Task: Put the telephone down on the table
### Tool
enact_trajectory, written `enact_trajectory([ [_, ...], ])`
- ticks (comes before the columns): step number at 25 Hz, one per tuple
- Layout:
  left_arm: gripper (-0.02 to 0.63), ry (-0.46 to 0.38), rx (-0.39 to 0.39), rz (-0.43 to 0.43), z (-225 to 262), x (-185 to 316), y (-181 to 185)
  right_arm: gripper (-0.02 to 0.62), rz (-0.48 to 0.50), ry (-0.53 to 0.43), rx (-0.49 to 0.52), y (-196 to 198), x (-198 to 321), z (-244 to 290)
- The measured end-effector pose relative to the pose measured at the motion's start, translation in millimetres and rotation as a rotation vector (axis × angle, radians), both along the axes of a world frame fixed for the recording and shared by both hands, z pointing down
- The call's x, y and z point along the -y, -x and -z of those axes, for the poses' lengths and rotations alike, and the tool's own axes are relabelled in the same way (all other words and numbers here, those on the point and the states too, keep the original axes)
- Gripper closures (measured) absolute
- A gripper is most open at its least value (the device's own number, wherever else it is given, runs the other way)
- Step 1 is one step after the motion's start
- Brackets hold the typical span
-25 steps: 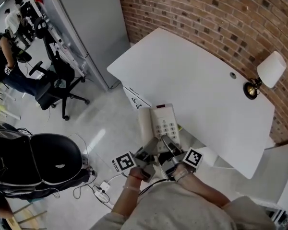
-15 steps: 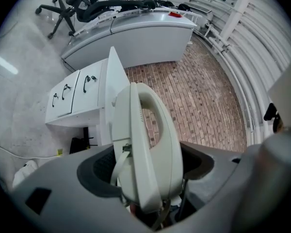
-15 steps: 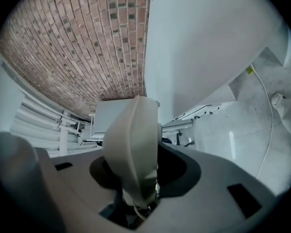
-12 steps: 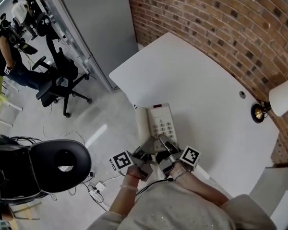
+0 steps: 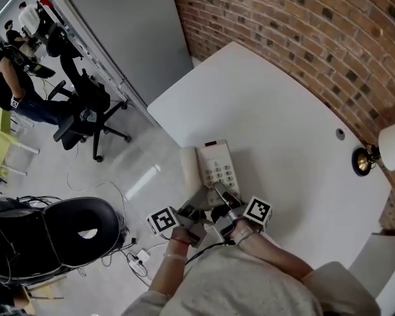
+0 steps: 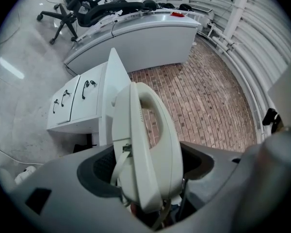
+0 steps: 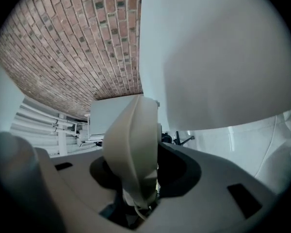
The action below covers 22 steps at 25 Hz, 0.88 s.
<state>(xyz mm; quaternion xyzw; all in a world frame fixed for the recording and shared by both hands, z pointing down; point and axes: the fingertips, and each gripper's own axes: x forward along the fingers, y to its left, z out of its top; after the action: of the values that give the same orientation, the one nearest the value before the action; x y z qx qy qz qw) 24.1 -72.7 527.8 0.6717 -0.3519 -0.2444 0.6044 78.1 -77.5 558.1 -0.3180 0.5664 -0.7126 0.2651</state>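
1. Two grippers, the left gripper (image 5: 199, 205) and the right gripper (image 5: 225, 198), each clench the near end of the cream telephone (image 5: 214, 168).
2. Telephone projects ahead of both jaws, over the near edge of the white table (image 5: 283, 124).

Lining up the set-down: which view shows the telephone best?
Head view: the whole telephone, keypad up, at the table edge. The left and right gripper views show only its end, edge-on, between their jaws.
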Motion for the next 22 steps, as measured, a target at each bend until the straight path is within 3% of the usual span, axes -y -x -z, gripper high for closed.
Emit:
enact_trajectory([
  [7, 0.261, -0.003, 0.010, -0.002, 0, 12, 2, 0.431, 0.011, 0.011, 0.013, 2, 12, 3],
  [12, 0.261, 0.007, -0.028, 0.002, -8, 20, -2, 0.431, 0.017, 0.025, -0.005, -2, 19, -4],
  [22, 0.261, 0.016, -0.053, -0.074, -9, 69, 7, 0.431, -0.054, 0.017, -0.027, 6, 65, -3],
])
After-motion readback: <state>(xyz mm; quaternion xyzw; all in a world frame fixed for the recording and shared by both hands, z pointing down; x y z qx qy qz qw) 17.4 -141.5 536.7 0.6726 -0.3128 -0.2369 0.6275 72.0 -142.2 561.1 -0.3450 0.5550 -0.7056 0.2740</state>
